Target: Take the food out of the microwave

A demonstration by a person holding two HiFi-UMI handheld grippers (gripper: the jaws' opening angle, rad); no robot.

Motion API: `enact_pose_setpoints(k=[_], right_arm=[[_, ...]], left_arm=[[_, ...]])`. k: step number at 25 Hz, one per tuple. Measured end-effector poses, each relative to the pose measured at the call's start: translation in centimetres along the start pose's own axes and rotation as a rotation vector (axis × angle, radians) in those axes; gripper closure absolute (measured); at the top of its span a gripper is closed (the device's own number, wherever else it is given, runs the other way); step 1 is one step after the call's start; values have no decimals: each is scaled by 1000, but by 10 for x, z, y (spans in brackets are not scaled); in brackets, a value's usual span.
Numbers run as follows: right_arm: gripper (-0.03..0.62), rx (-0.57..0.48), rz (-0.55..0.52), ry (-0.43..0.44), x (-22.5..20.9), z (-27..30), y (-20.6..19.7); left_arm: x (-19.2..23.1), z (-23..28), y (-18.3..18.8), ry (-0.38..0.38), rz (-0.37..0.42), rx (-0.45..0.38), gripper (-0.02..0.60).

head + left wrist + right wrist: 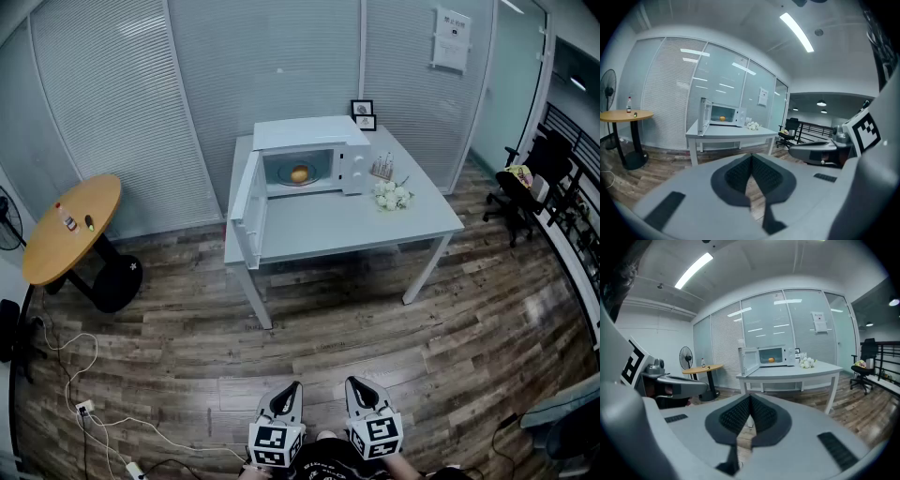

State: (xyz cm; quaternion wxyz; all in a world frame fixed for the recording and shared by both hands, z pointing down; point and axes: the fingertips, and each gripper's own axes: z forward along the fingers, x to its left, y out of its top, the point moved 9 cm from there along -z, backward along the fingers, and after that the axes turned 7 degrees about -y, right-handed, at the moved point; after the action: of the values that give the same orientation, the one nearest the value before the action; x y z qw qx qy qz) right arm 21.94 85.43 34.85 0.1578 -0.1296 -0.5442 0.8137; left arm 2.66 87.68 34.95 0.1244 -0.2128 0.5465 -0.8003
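A white microwave [305, 156] stands on a grey table [356, 225] across the room, its door [247, 208] swung open to the left. An orange piece of food [299, 173] sits inside the cavity; it also shows as the food [722, 118] in the left gripper view and the food [771, 360] in the right gripper view. My left gripper [287, 398] and right gripper [362, 392] are side by side at the bottom of the head view, far from the table. Both are shut, tips touching, with nothing between them: left gripper [751, 157], right gripper [749, 397].
A round wooden table [71, 228] with a small bottle stands at left, with cables [89, 403] on the wood floor before it. White flowers [392, 195] and framed pictures [363, 114] sit beside the microwave. An office chair [525, 183] is at right. A fan [686, 355] stands by the wall.
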Motion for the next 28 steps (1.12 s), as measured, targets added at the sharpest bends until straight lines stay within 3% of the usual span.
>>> enact_pose_setpoints(k=[20, 28], right_arm=[[588, -18, 54, -122, 22, 117, 40], [588, 16, 77, -165, 24, 133, 39]], left_arm=[[124, 83, 39, -127, 38, 51, 574], [144, 106, 55, -175, 57, 45, 574]])
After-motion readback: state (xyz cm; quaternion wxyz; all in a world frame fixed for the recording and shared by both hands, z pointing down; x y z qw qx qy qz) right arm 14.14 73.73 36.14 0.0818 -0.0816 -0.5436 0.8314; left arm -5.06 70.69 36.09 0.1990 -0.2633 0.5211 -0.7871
